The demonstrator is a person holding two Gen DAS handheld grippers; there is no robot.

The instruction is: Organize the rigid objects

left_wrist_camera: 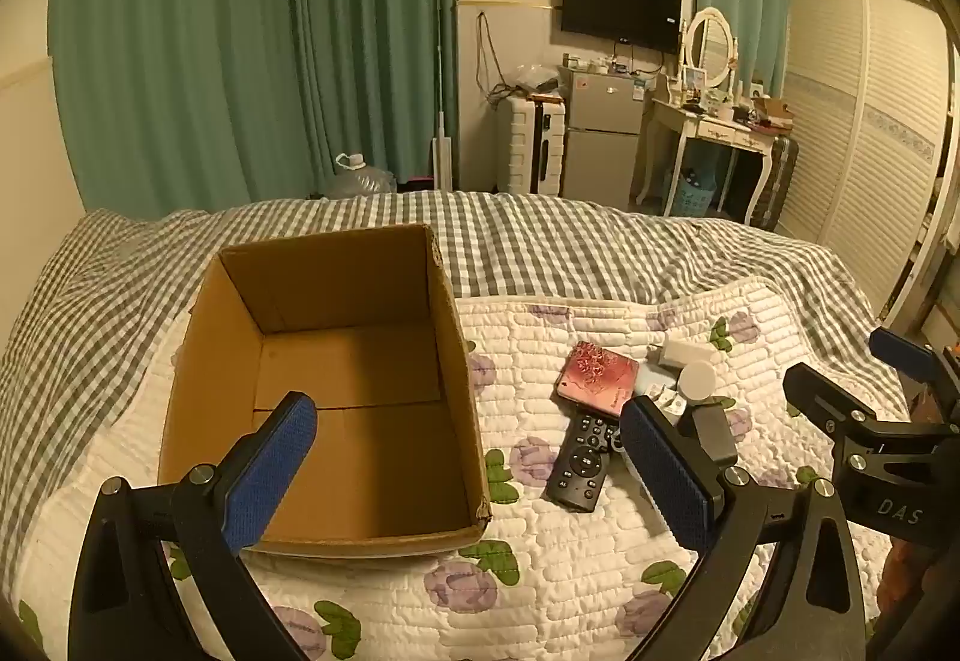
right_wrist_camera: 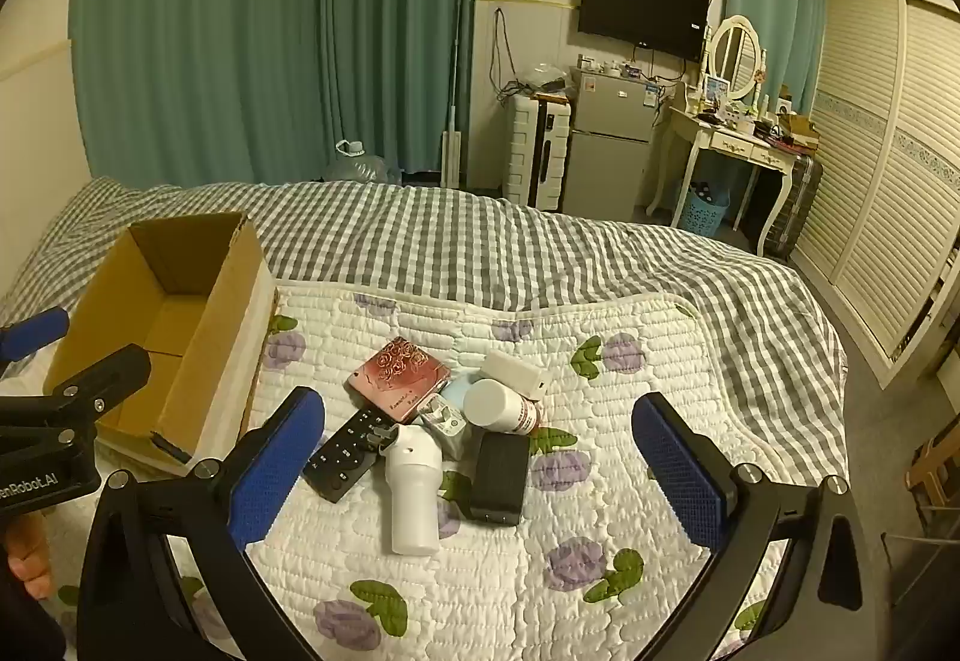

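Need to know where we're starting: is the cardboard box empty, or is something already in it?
Empty. The left wrist view looks straight into the cardboard box and shows only bare floor and walls.

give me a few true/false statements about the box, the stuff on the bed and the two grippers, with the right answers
1. The box is empty. True.
2. The remote lies inside the box. False: it lies on the quilt beside the box.
3. Both the left gripper and the right gripper have open jaws. True.
4. The right gripper holds the white bottle. False: it holds nothing.
5. The pink case lies in the pile. True.
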